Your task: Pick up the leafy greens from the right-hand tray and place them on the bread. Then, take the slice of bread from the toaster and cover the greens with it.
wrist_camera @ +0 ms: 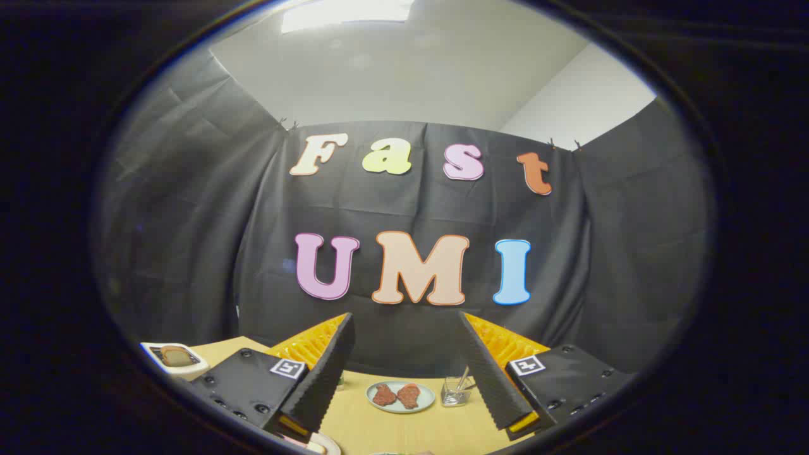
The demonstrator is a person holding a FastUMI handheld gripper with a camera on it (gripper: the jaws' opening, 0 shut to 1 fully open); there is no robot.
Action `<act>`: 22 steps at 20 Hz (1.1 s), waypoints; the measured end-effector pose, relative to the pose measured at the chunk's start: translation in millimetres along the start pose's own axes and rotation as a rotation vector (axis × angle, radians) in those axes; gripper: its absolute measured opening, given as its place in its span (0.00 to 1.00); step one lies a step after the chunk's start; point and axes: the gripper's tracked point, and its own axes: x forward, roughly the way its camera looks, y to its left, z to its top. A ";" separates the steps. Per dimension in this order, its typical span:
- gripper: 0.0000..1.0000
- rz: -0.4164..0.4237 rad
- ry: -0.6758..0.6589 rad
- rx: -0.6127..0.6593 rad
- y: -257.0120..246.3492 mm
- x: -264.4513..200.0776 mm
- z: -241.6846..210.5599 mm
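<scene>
Gripper [404, 373] raised above the counter [373, 423], aimed level at the booth wall.
Fingers [328, 373] spread wide, holding nothing; beyond them a plate [401, 397] with two reddish pieces and a small glass [455, 392]; toaster [174, 359] with bread slice [176, 356] off left of the fingers.

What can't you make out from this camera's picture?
- Gripper view: the open gripper holds nothing; the leafy greens cannot be made out.
- The toaster sits left of the fingers, its lower part hidden by the gripper body.
- The small glass by the plate: contents too small to tell.
</scene>
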 end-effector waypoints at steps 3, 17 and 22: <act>1.00 0.020 0.009 0.001 7.5 -0.4 -2.5; 1.00 0.039 0.031 0.002 -9.2 10.6 -12.7; 1.00 0.056 0.045 -0.007 -15.1 11.2 -18.3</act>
